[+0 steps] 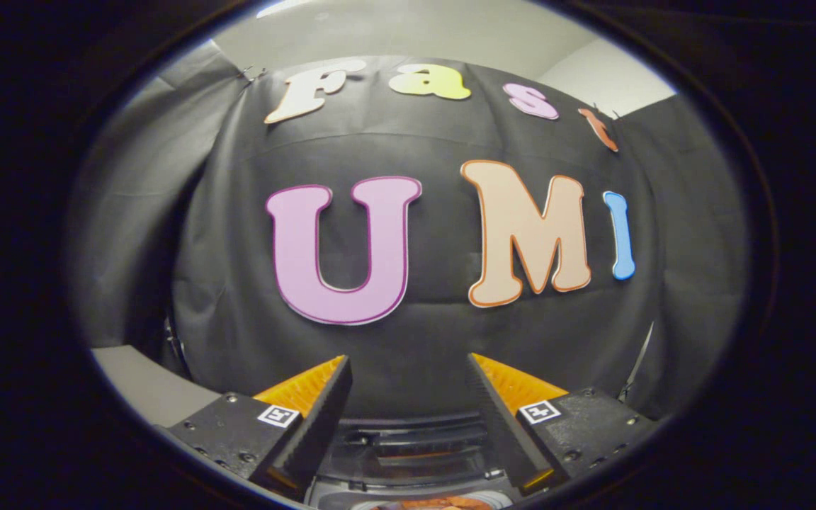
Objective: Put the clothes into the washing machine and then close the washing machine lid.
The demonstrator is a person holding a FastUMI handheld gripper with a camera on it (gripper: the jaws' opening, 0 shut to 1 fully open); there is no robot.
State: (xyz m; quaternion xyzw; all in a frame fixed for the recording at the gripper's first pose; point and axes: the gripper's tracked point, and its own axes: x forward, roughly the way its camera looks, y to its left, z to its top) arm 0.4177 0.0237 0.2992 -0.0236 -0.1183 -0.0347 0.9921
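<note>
My gripper (408, 365) is held up facing the black cloth wall, its fingers (323, 411) spread wide apart with nothing between them. Below and between the fingers lies the dark top of the washing machine (408, 446), with its lid raised toward the wall. At the very bottom, a sliver of orange-brown cloth (436, 503) shows inside the white-rimmed opening. The rest of the drum is hidden below my fingers.
The black cloth wall (422, 340) hangs close behind the machine. A pale floor or ledge strip (146, 386) runs at the lower left, and light walls (592, 71) rise above the cloth.
</note>
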